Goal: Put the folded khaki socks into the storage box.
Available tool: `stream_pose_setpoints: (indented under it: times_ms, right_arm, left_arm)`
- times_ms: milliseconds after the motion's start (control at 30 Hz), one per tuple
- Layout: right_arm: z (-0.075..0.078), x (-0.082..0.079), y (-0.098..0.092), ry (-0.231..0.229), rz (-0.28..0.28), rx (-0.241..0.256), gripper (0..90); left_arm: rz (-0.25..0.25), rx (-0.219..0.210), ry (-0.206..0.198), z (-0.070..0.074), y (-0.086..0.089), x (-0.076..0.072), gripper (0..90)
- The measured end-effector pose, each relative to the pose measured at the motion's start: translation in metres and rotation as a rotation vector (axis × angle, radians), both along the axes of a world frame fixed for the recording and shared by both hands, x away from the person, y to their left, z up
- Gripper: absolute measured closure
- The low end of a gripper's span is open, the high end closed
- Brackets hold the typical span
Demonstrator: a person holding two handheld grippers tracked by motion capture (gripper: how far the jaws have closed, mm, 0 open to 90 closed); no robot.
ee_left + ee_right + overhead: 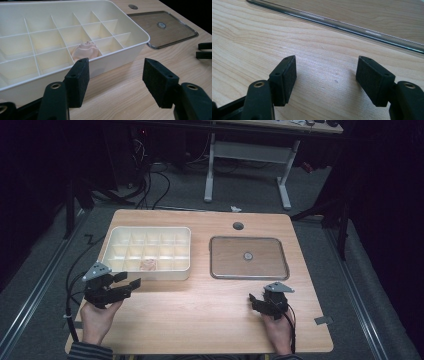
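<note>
While the left gripper [126, 284] hangs wide open and empty just before the white tray [112, 251], whose near compartment holds a pink lump [85, 50], the right gripper [256, 299], also open and empty, sits near the clear lid [248, 271] on the wooden table [200, 310].

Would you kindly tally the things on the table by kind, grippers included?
Divided cream organiser box: 1
Pink crumpled item in a front-row compartment: 1
Clear lid, flat on the table beside the box: 1
Handheld grippers, jaws apart: 2, left gripper, right gripper
Total: 5
</note>
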State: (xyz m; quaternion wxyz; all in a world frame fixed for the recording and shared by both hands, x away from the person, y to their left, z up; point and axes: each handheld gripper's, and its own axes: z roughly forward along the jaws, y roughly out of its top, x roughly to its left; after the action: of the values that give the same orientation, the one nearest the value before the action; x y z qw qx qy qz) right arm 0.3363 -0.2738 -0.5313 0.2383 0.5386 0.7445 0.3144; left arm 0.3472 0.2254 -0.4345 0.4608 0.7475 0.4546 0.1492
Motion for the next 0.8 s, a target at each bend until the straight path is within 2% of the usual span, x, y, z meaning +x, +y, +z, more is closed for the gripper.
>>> stream_pose_setpoints:
  times_ms: [567, 800]
  right_arm:
    - [0.0, 0.0, 0.0, 0.001, -0.001, 0.001, 33.0]
    - [0.0, 0.0, 0.0, 0.001, 0.0, 0.0, 33.0]
  left_arm:
    - [-0.033, 0.015, 0.0, -0.01, -0.02, 0.0, 38.6]
    - [-0.042, 0.003, 0.007, -0.016, -0.028, 0.0, 38.2]
